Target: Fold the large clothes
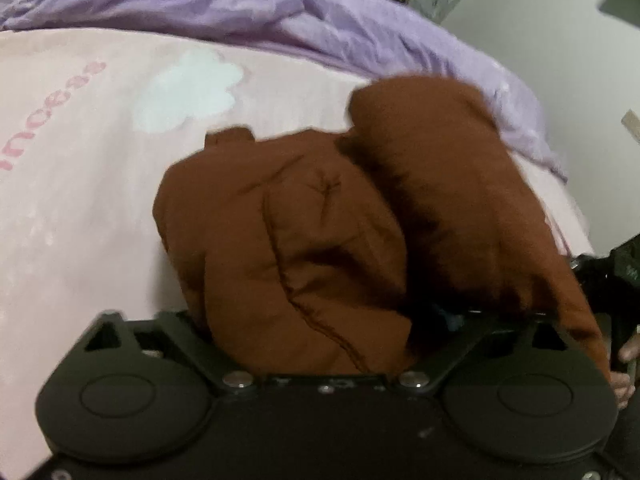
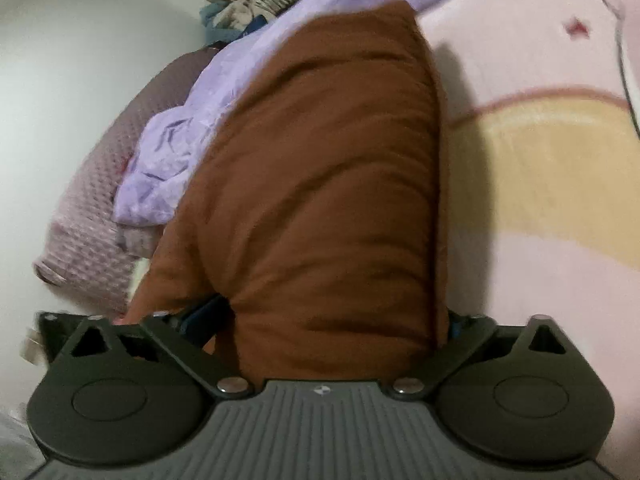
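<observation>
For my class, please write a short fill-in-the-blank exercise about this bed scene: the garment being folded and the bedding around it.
1. The padded jacket being folded is ____ in colour.
2. The jacket lies on a pale ____ sheet printed with a white flower.
3. The crumpled quilt beyond the jacket is ____.
4. In the right wrist view, a broad ____ band crosses the sheet beside the jacket.

Missing words: brown; pink; purple; yellow

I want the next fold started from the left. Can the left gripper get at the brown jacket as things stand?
Probably yes. The brown jacket already bulges up between the left gripper's spread jaws on the pink bed sheet, with nothing in between. Its fingertips are hidden by the fabric.
</observation>
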Tool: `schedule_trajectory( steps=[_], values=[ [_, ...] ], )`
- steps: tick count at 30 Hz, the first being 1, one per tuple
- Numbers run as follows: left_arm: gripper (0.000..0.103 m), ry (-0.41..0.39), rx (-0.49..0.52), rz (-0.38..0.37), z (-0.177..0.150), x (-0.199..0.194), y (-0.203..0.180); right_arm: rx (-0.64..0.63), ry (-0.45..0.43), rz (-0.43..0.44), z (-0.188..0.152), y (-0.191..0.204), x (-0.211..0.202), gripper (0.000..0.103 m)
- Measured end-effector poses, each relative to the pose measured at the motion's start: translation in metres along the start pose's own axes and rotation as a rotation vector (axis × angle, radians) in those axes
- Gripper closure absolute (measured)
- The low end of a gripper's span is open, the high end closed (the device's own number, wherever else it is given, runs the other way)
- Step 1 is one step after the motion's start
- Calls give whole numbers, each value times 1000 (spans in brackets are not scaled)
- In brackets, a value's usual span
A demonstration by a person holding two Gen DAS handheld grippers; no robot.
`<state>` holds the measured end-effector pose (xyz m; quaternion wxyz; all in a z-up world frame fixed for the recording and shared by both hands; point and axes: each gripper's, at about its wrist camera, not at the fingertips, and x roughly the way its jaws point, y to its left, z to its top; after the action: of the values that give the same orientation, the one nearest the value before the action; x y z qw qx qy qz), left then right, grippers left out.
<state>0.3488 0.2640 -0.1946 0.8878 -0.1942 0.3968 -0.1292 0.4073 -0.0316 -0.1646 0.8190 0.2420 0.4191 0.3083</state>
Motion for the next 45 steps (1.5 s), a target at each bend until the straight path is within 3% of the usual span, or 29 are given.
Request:
schedule_trajectory(
  steps=[1,2,4,9,12,15,19,24,26,28,29,30,31,33,35,37,38,39,41,43,45],
  values=[
    [43,-17,-16,-11,1,-4,2,-4,-8,-11,0,5,-4,23],
    [72,-33,-37,-62,2,-9,3,-31,-25,-12,0,11,-13,31],
    [76,-63,-51,-60,4,-16,-2,-90,-43,-17,2,23,-29,49],
    [85,-140,26,-64,2,-30,-36,-230,-72,-50,16,47,-62,53],
    [85,-204,-10,-136,12,-37,-56,-267,-141,-40,32,52,-95,53],
    [85,-233,27,-205,25,-30,-102,-287,-208,-61,45,51,-141,52],
    [85,-202,81,-279,31,1,-165,-281,-270,-140,53,29,-203,50],
    [83,-93,100,-360,15,68,-218,-178,-303,-215,44,-41,-255,47],
    [80,-30,103,-354,4,102,-227,-124,-284,-234,36,-77,-255,45],
    [72,35,101,-328,-7,134,-229,-62,-251,-245,27,-109,-247,37],
    [51,56,92,-321,-11,146,-227,-21,-222,-253,23,-130,-240,32],
    [26,63,74,-310,-13,155,-225,18,-195,-262,19,-147,-234,19],
    [22,74,46,-307,-13,160,-218,53,-171,-270,16,-160,-232,9],
    [16,113,-9,-345,-5,158,-205,113,-170,-271,12,-170,-234,8],
    [13,92,-19,-265,3,136,-202,77,-219,-319,5,-150,-251,14],
    [12,-36,42,-188,5,95,-211,-4,-324,-455,-6,-115,-269,34],
    [8,-91,76,-167,4,78,-219,-59,-400,-543,-15,-92,-279,35],
    [5,-143,118,-151,0,59,-232,-97,-454,-583,-24,-76,-284,38],
    [3,-212,200,-120,-16,32,-260,-169,-536,-615,-48,-41,-287,55],
    [2,-241,288,-80,-44,14,-284,-210,-544,-621,-68,-19,-274,65],
    [0,-216,404,-41,-66,24,-307,-220,-505,-639,-86,-20,-258,65]
  ],
)
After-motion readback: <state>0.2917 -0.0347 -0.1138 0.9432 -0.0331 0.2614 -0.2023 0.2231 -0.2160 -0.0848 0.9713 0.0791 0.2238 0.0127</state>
